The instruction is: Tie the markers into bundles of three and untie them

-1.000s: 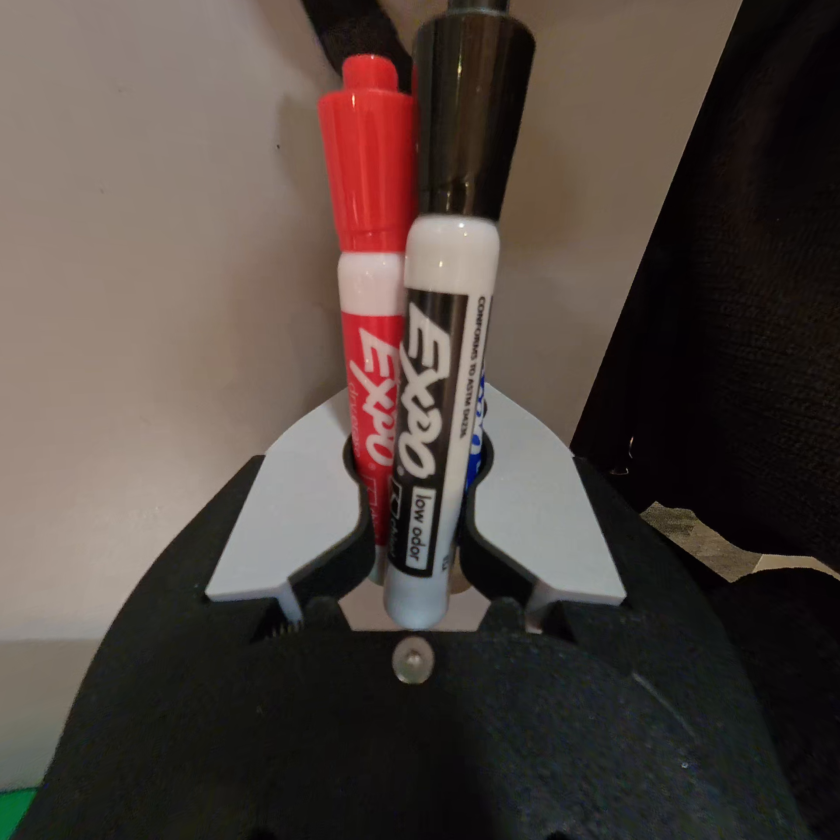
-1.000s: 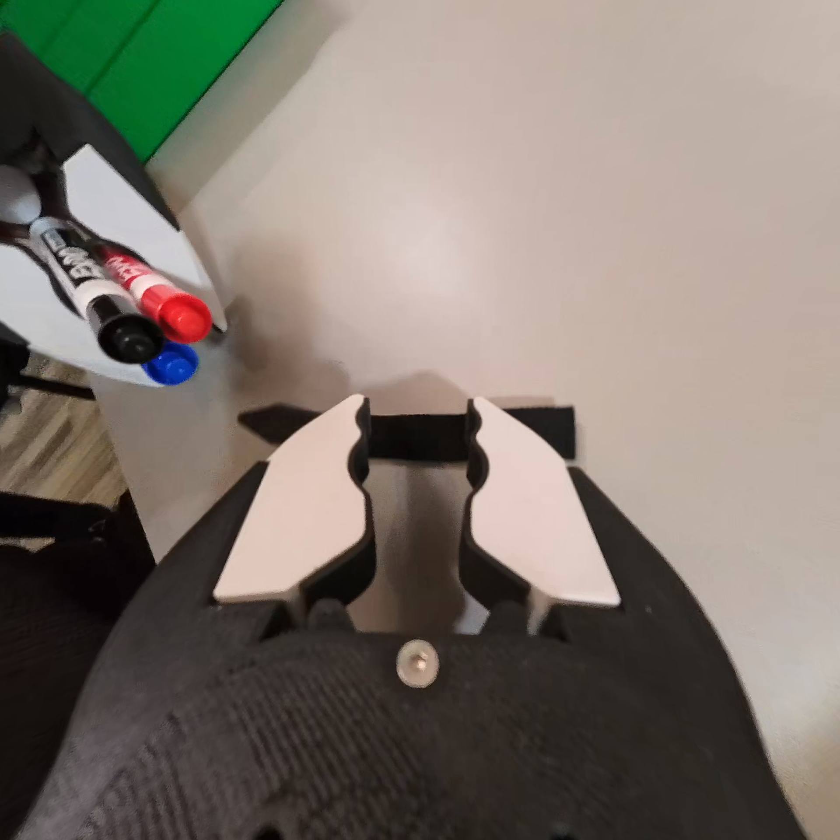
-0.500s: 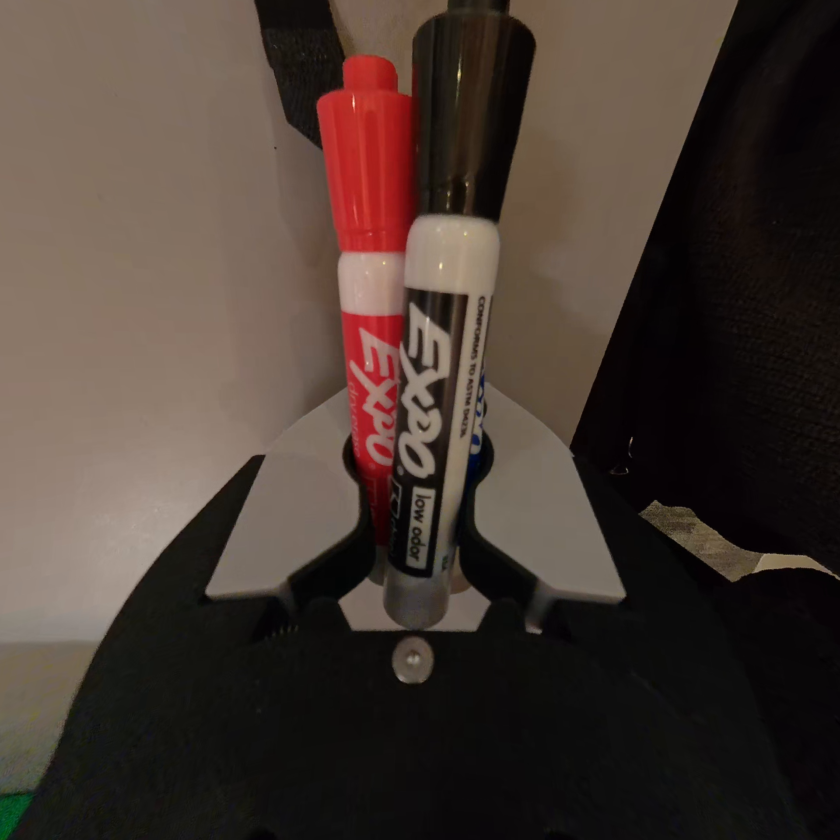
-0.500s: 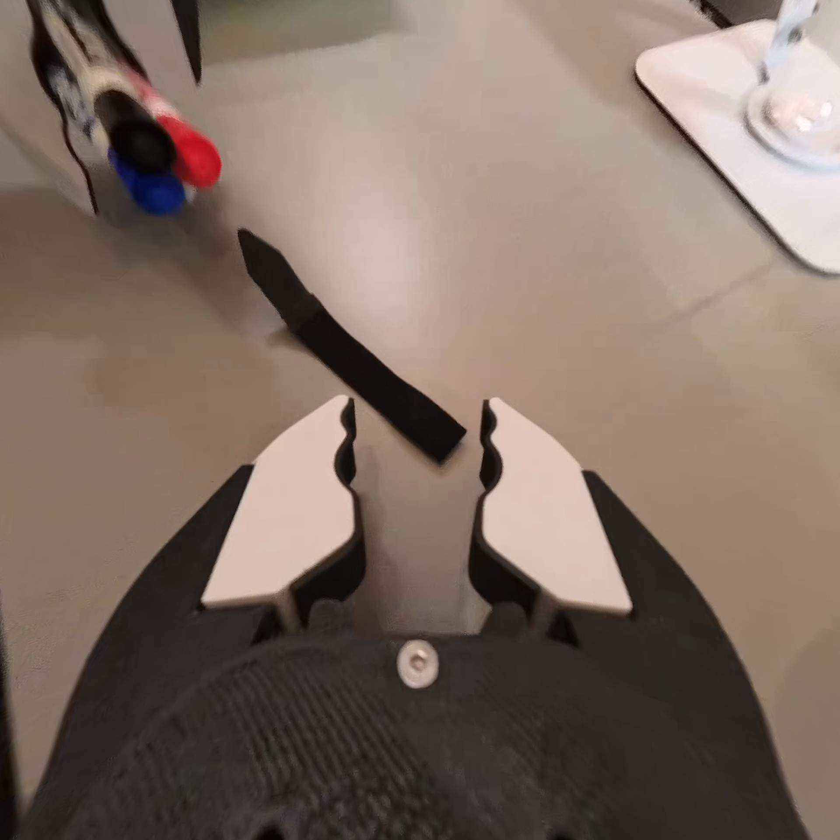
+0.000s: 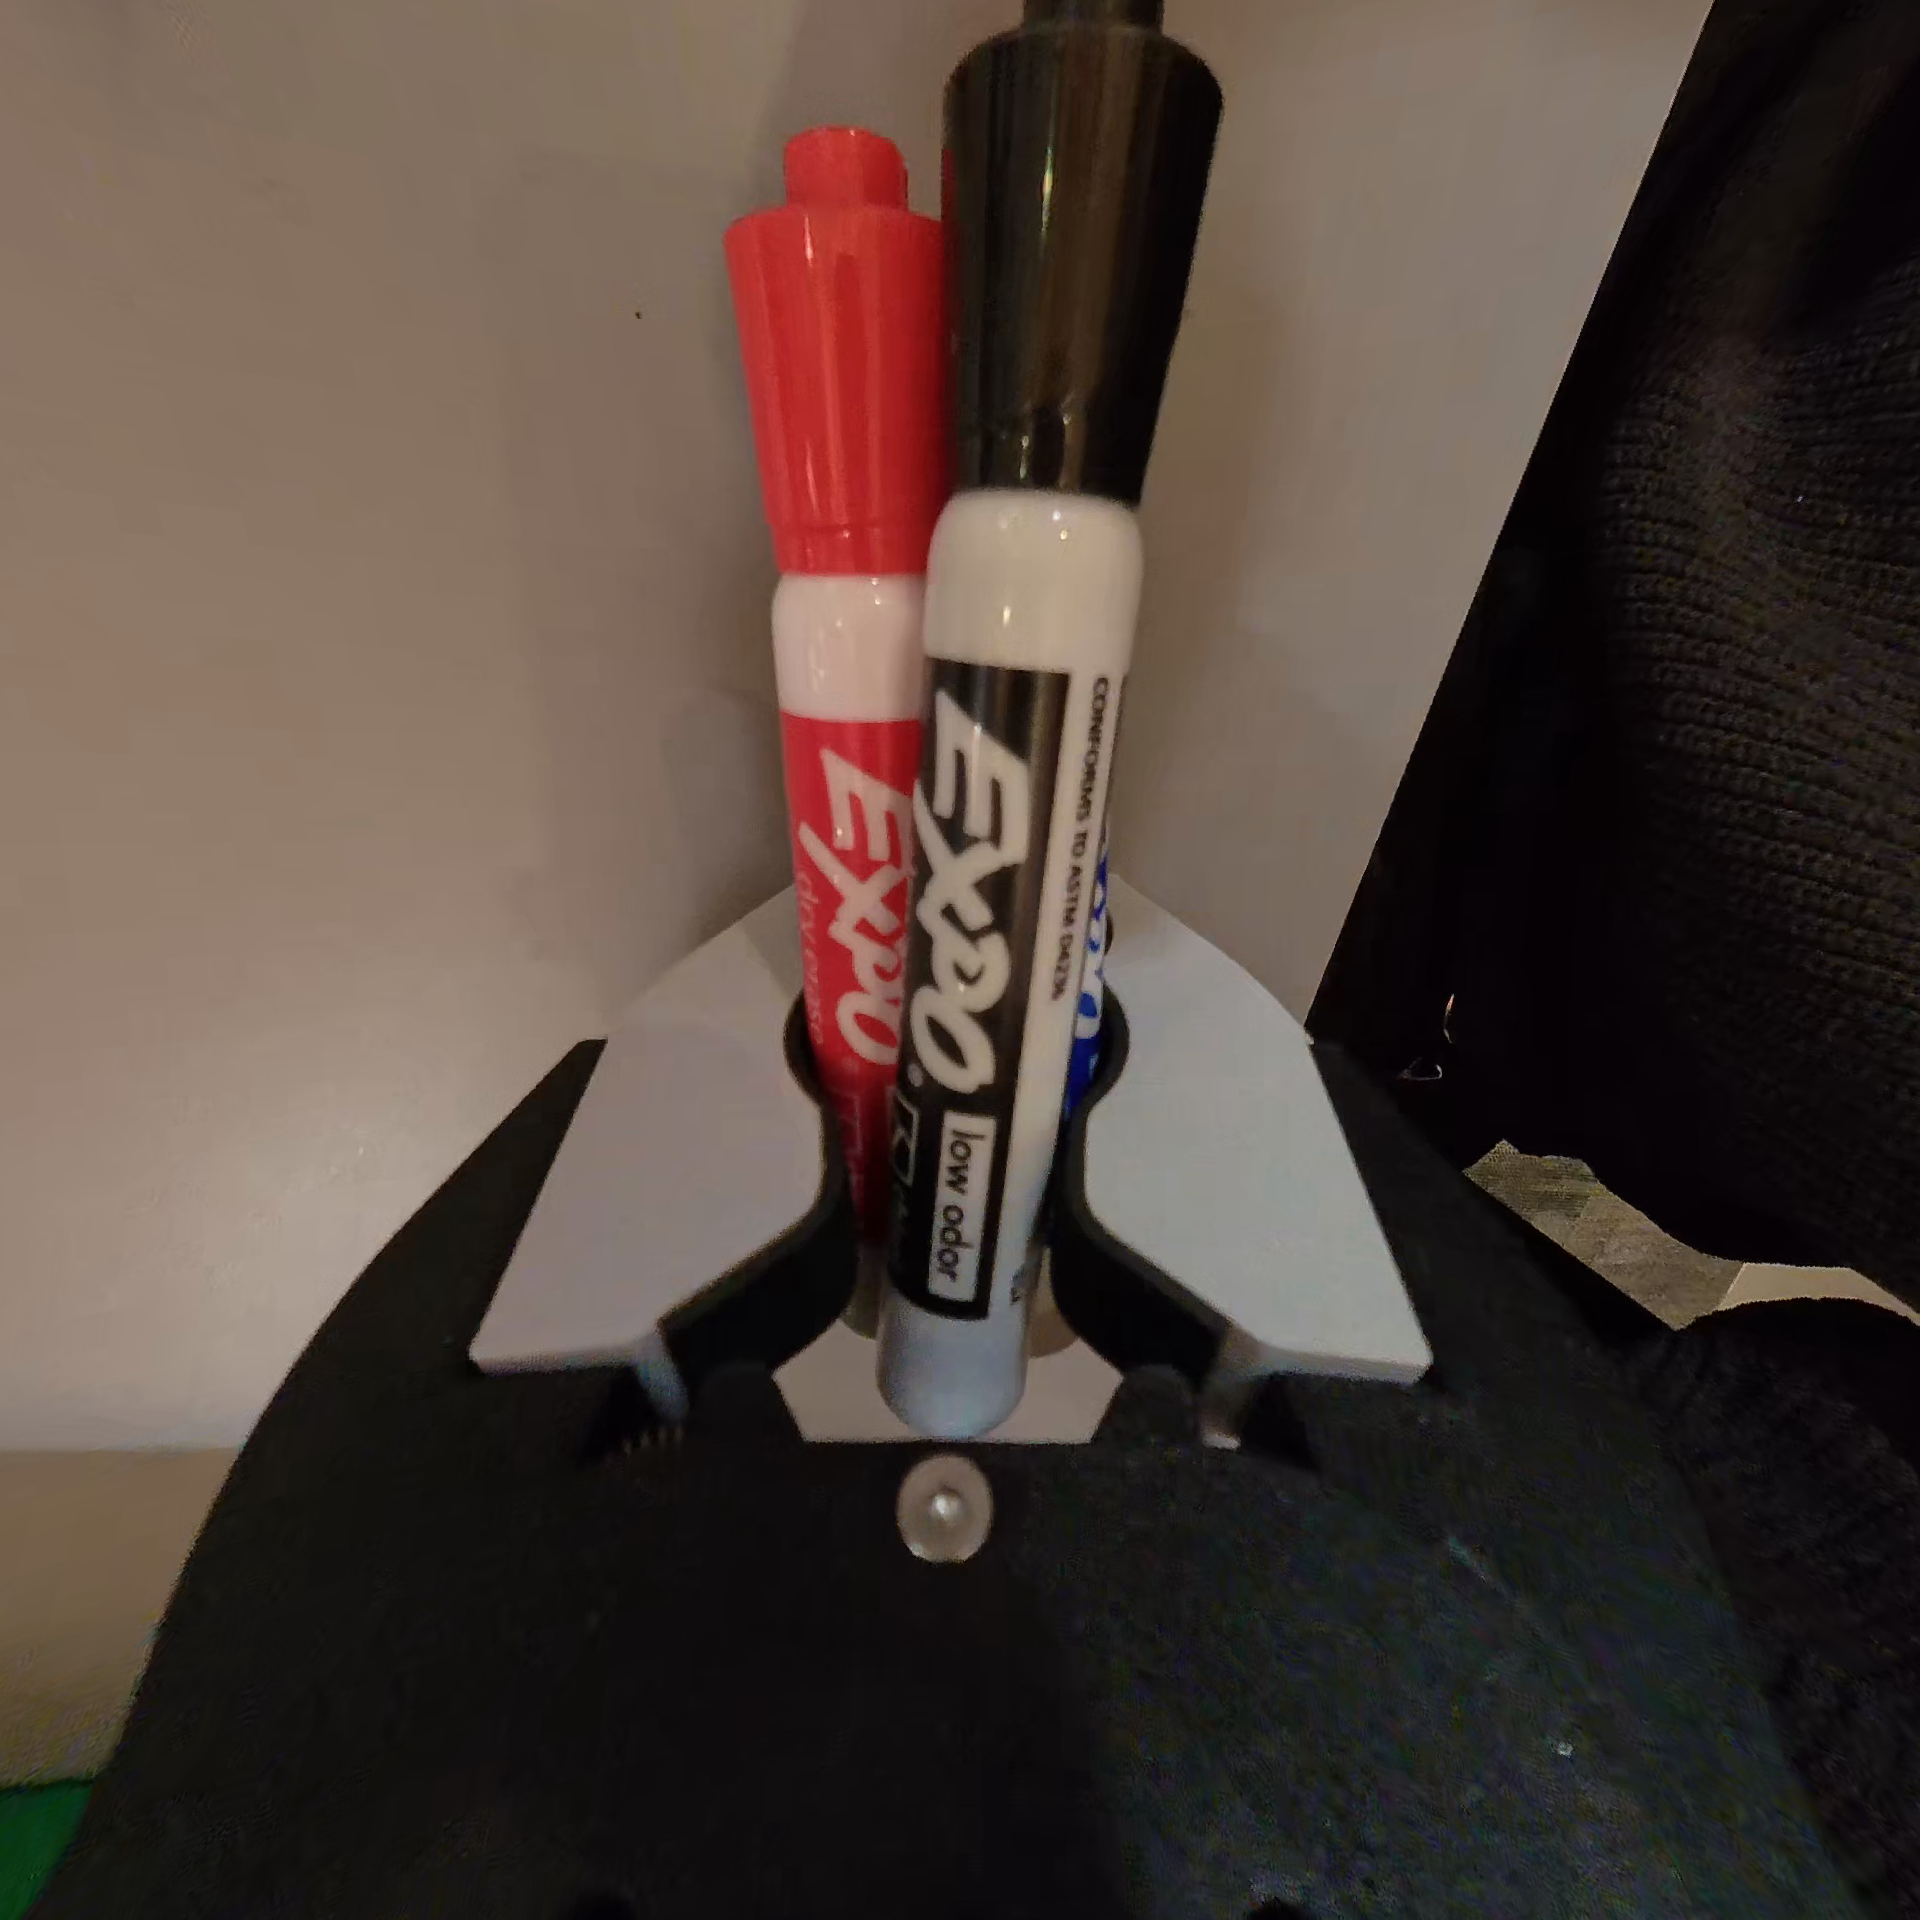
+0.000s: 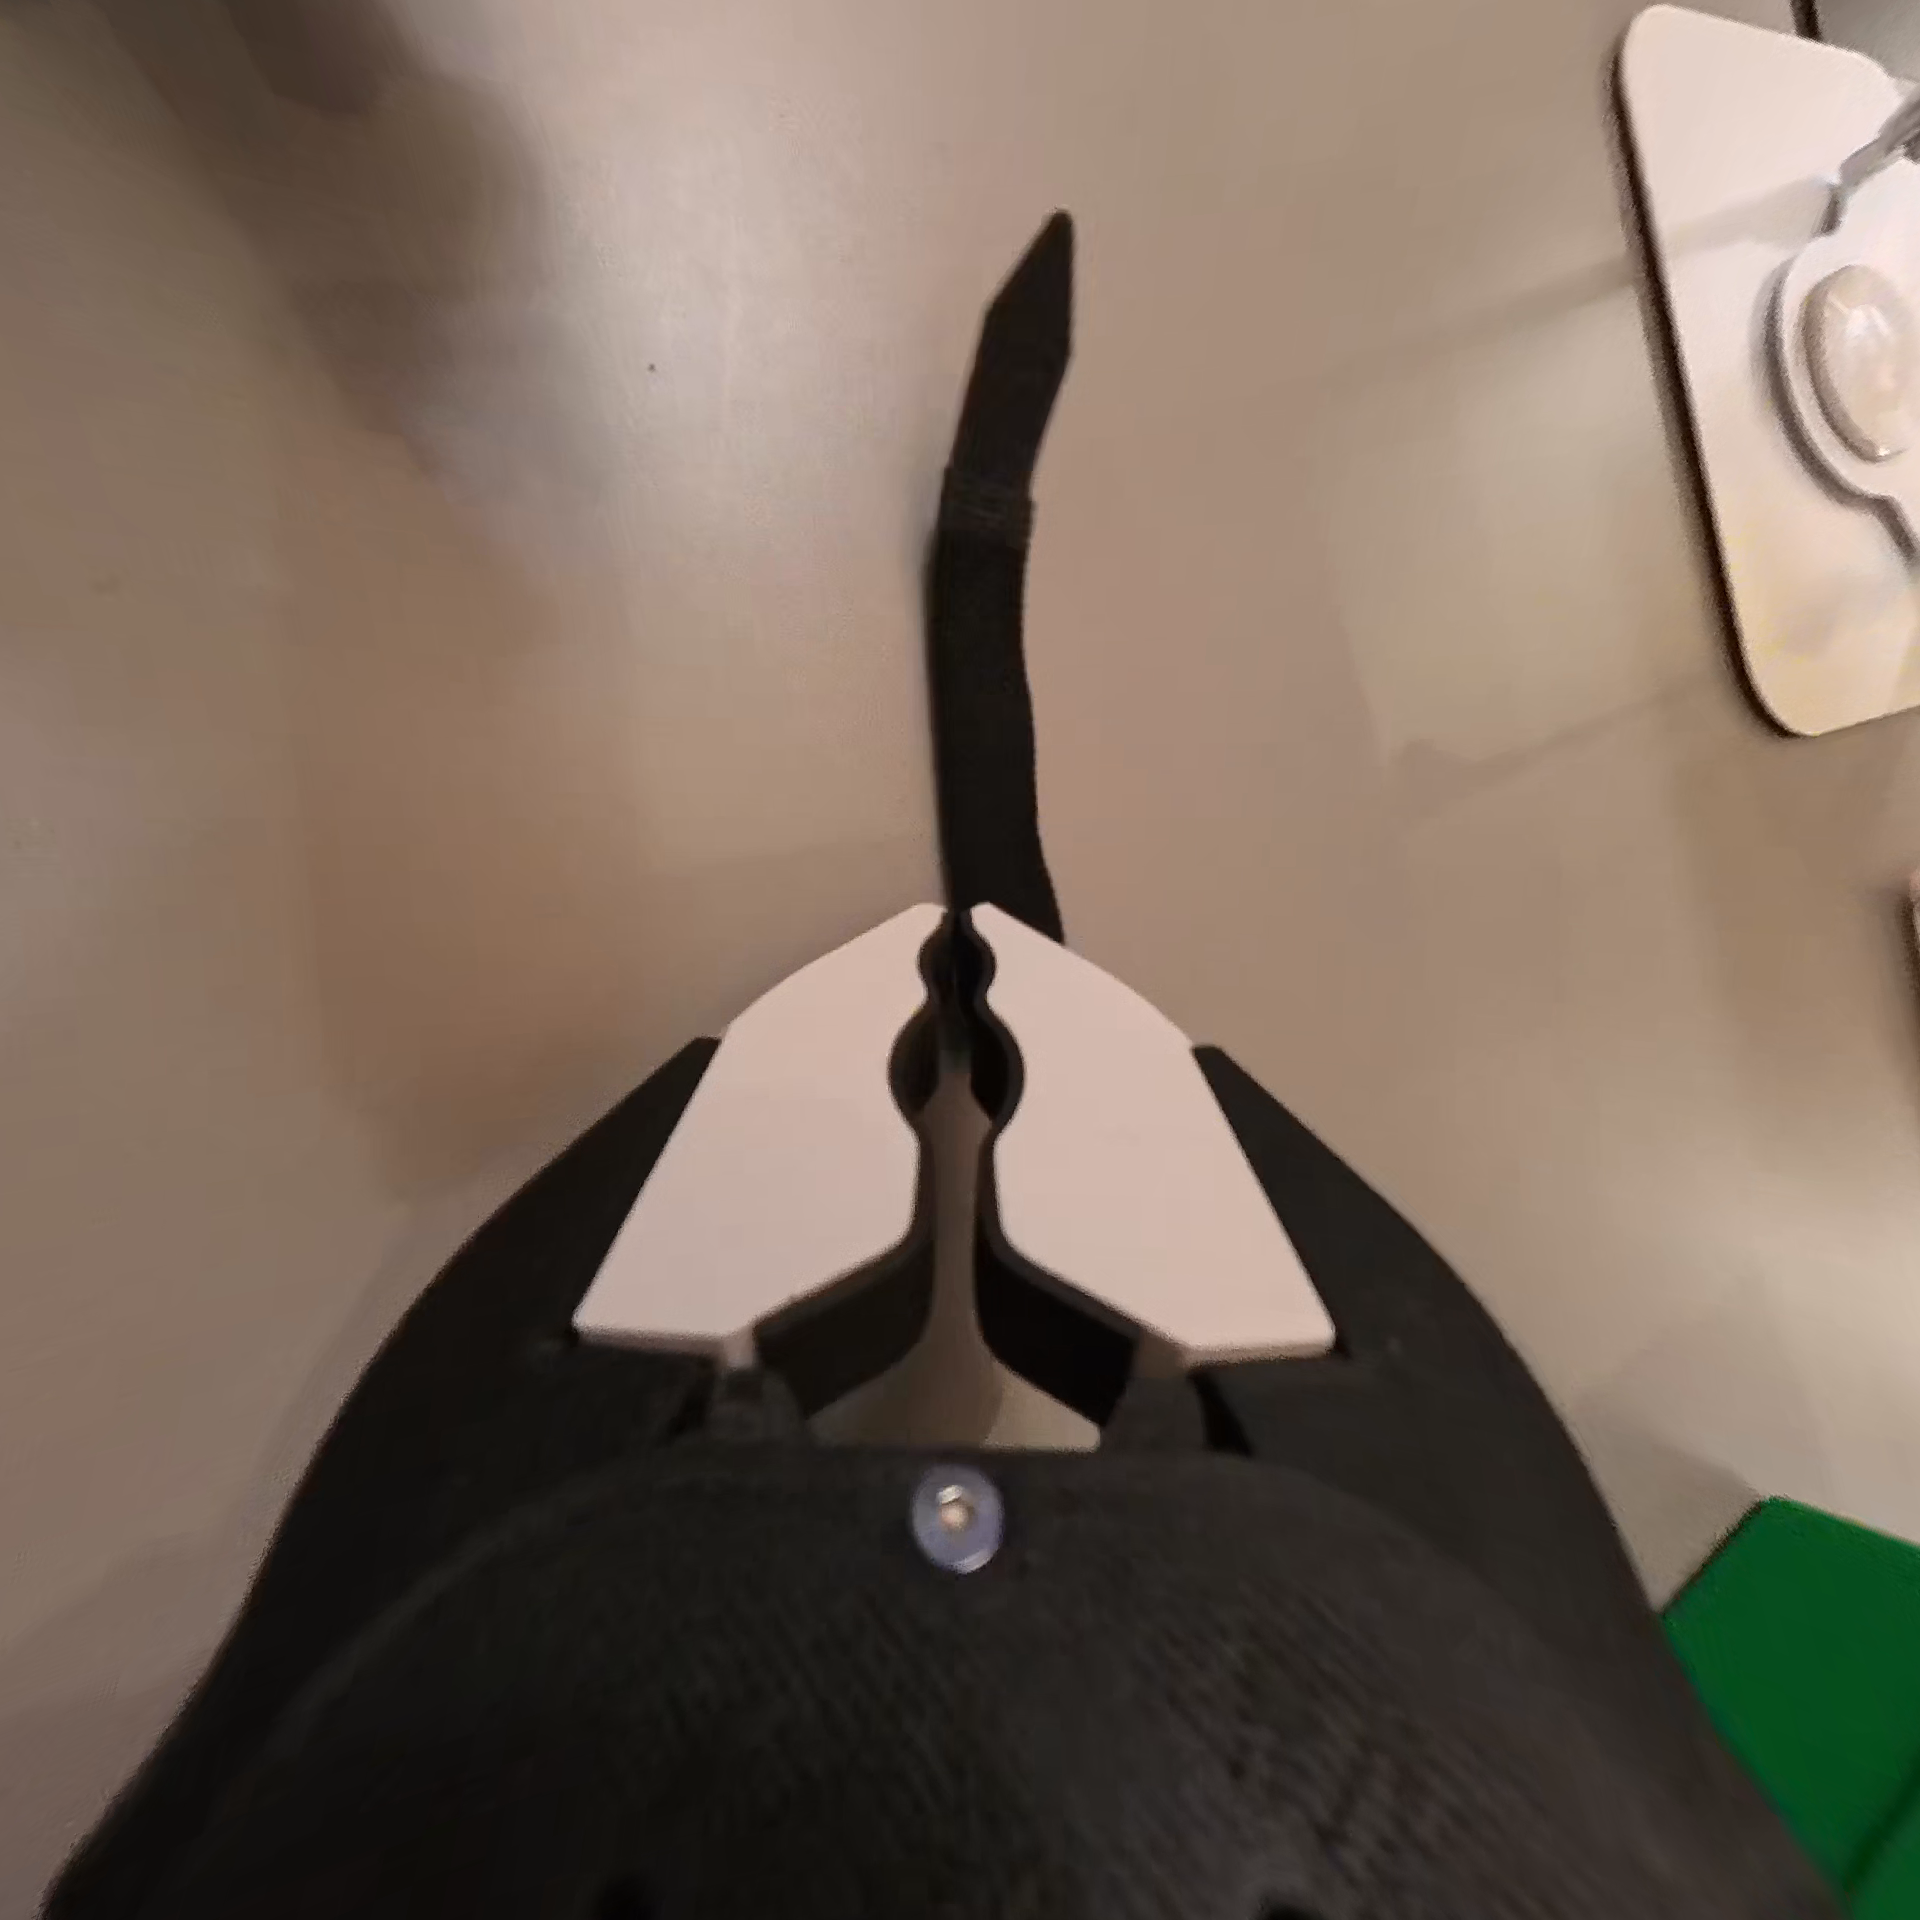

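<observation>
My left gripper [image 5: 956,1049] clamps the red marker [image 5: 847,582], black marker [image 5: 1023,790] and blue marker [image 5: 1091,997] at centre frame. My right gripper [image 6: 961,920] pinches the black strap [image 6: 992,644] by its very end, running up mid-frame; it may slip free while wrapping.

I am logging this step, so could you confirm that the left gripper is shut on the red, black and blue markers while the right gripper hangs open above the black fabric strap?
Not quite: the right wrist view shows the right gripper shut on the black fabric strap. As you said, the left gripper is shut on the red marker, black marker and blue marker.
</observation>
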`<act>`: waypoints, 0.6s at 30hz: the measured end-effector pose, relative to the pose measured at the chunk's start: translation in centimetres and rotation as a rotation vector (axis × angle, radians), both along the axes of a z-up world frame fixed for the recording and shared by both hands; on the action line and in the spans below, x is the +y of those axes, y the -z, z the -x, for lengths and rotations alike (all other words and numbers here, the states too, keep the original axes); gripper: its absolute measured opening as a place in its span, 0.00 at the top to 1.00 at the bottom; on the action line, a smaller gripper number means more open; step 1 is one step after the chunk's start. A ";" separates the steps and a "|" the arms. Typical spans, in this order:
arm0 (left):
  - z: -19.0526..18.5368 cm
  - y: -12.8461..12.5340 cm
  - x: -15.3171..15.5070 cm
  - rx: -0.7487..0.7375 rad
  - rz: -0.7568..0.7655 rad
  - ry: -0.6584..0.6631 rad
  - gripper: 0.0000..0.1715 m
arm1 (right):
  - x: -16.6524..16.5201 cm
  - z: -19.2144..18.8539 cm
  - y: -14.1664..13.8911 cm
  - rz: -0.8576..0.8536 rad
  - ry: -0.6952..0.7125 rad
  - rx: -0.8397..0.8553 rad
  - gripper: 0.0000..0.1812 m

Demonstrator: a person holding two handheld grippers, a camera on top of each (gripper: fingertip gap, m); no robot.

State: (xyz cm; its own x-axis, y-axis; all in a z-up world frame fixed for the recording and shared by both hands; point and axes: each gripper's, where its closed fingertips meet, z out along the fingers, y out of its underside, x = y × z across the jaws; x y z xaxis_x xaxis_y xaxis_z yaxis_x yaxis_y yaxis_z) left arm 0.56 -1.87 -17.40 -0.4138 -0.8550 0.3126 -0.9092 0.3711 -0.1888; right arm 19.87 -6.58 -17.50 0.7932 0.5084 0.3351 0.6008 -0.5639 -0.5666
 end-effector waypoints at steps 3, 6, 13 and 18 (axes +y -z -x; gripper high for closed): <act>0.0 -0.1 -0.1 0.000 0.000 0.002 0.72 | 0.0 -0.6 -1.4 -0.049 0.060 0.074 1.00; 0.1 -0.1 0.0 0.000 -0.001 0.001 0.73 | 0.0 -1.2 -2.2 -0.088 0.089 0.146 1.00; 0.1 0.0 -0.1 0.003 0.000 0.003 0.73 | 0.2 -0.6 0.6 0.004 0.090 0.123 0.82; 0.1 -0.1 0.0 0.001 0.000 -0.001 0.73 | 0.3 -0.6 0.3 0.011 0.102 0.115 0.93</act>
